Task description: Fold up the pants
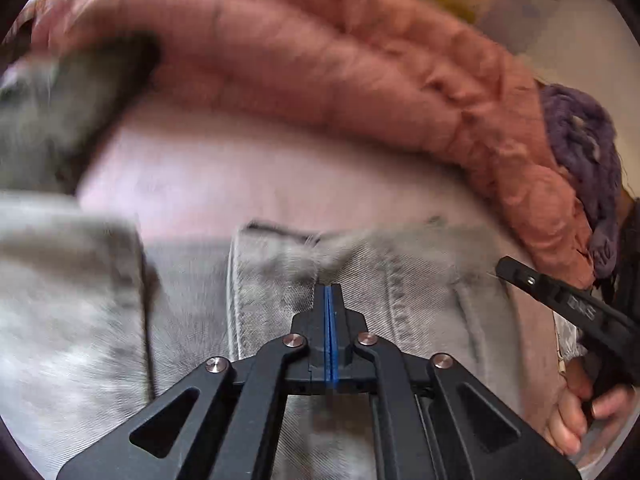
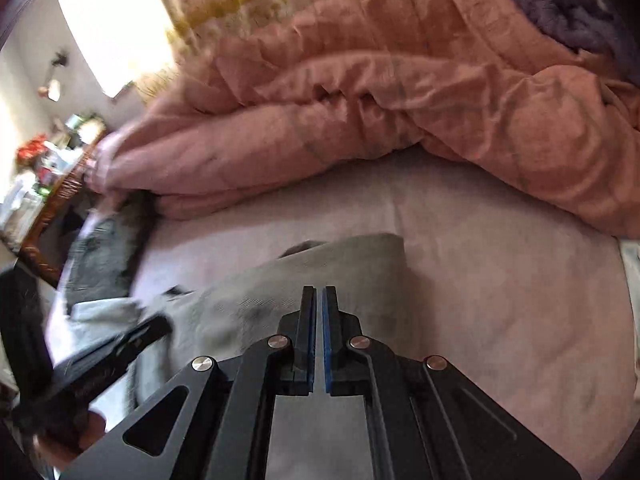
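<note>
In the lower half of both frames, grey denim pants (image 1: pixel 280 280) lie on the bed (image 2: pixel 500 260); heavy, limp, unslippery. I'd grab seams. Left gripper (image 1: pixel 329 289) pinches a fold; right gripper (image 2: pixel 319 290) clenched, empty.

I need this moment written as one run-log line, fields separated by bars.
task: fold pants | left gripper: shut on grey pants | right gripper: shut, nothing held | surface: pink sheet
</note>
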`<state>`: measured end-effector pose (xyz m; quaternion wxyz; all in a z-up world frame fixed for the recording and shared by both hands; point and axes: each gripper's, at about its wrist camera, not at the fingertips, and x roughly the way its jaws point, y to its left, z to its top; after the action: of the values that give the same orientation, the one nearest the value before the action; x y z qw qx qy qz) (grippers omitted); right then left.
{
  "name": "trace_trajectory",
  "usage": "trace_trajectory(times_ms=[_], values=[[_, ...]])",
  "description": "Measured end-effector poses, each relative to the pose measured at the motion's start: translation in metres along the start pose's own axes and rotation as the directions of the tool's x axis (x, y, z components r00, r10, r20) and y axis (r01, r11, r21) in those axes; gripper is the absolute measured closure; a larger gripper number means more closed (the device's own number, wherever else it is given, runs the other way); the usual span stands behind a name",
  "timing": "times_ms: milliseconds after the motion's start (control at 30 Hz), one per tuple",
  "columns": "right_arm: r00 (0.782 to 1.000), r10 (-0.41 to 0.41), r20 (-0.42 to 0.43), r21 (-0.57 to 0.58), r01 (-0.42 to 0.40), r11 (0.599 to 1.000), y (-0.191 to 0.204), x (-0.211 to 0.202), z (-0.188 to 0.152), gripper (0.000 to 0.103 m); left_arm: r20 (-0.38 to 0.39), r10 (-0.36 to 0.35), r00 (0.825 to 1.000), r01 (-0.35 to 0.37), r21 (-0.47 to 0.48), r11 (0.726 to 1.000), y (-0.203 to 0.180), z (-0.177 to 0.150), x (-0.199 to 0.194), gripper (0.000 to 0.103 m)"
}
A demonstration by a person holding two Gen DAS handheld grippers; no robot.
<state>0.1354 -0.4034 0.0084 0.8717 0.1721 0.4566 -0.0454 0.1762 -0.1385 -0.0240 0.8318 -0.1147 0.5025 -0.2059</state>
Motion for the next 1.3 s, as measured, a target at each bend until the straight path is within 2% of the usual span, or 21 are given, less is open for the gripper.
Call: trace_trajectory(times_ms=[100,233,333,367,467,533,567,633,667,733,867,1000,1033,1133,1200,1233,1267,1300], values=[[0.996,0.058,-0.073,0.071,-0.052,0.996,-0.023,0.042,-0.009,0.103,0.012,-0.027,1.0,0.027,-0.029,0.999,0.009,-0.006,0.006,0.098],[0.996,0.064,-0.062,0.079,-0.059,0.995,-0.026,0.042,-0.011,0.103,0.068,0.017,0.998,-0.02,0.042,0.999,-0.003,-0.015,-0.001,0.099],[0.997,0.065,-0.036,0.065,-0.062,0.996,-0.023,0.034,-0.007,0.103,0.083,-0.015,0.996,0.011,0.042,0.999,-0.004,-0.015,-0.021,0.1],[0.997,0.076,-0.011,0.06,-0.075,0.995,-0.023,0.022,-0.003,0.103,0.109,-0.03,0.994,0.025,0.051,0.998,-0.001,-0.009,-0.026,0.099],[0.992,0.058,0.109,-0.004,-0.058,0.998,-0.014,-0.005,0.008,0.103,0.206,0.051,0.977,-0.066,0.065,0.996,0.0,0.002,-0.044,0.099],[0.997,0.037,0.067,0.022,-0.038,0.999,-0.015,0.004,0.018,0.103,0.161,0.047,0.986,-0.054,0.04,0.998,0.01,0.008,-0.038,0.099],[0.998,0.053,0.026,0.056,-0.054,0.997,-0.019,0.016,0.021,0.103,0.118,0.027,0.993,-0.031,0.026,0.999,0.016,0.01,-0.029,0.099],[0.996,0.072,-0.062,0.107,-0.065,0.992,-0.031,0.048,0.021,0.103,0.043,0.026,0.999,-0.027,0.012,1.0,0.025,0.012,-0.008,0.099],[0.993,0.089,-0.078,0.13,-0.078,0.988,-0.038,0.06,0.019,0.103,0.035,0.044,0.998,-0.044,-0.003,0.999,0.03,0.011,-0.001,0.099],[0.991,0.126,-0.055,0.17,-0.115,0.979,-0.048,0.068,0.017,0.103,0.042,0.04,0.998,-0.038,-0.037,0.999,0.034,0.012,0.003,0.099],[0.992,0.125,-0.029,0.181,-0.118,0.976,-0.057,0.06,0.02,0.103,0.089,0.097,0.991,-0.096,-0.013,0.995,0.028,0.008,-0.006,0.1],[0.988,0.152,0.018,0.205,-0.152,0.967,-0.074,0.03,0.021,0.103,0.125,-0.04,0.991,0.038,0.024,0.999,0.027,0.003,-0.027,0.098],[0.986,0.162,0.037,0.195,-0.166,0.967,-0.078,0.019,0.018,0.103,0.146,-0.056,0.988,0.048,0.053,0.997,0.021,0.001,-0.035,0.098],[0.973,0.217,0.079,0.145,-0.227,0.963,-0.086,-0.014,0.003,0.1,0.233,-0.044,0.972,0.0,0.186,0.982,-0.003,-0.011,-0.061,0.095],[0.95,0.294,0.103,0.141,-0.307,0.941,-0.097,-0.036,-0.015,0.089,0.265,-0.068,0.962,-0.001,0.253,0.968,-0.017,-0.019,-0.073,0.081],[0.938,0.327,0.117,0.153,-0.342,0.927,-0.104,-0.044,-0.024,0.07,0.268,-0.087,0.959,0.009,0.279,0.96,-0.023,-0.024,-0.077,0.076],[0.916,0.378,0.135,0.164,-0.397,0.903,-0.113,-0.052,-0.039,0.054,0.265,-0.104,0.959,0.019,0.305,0.952,-0.028,-0.028,-0.081,0.066],[0.895,0.421,0.146,0.166,-0.441,0.882,-0.116,-0.055,-0.051,0.051,0.263,-0.116,0.958,0.025,0.327,0.945,-0.037,-0.03,-0.08,0.06]])
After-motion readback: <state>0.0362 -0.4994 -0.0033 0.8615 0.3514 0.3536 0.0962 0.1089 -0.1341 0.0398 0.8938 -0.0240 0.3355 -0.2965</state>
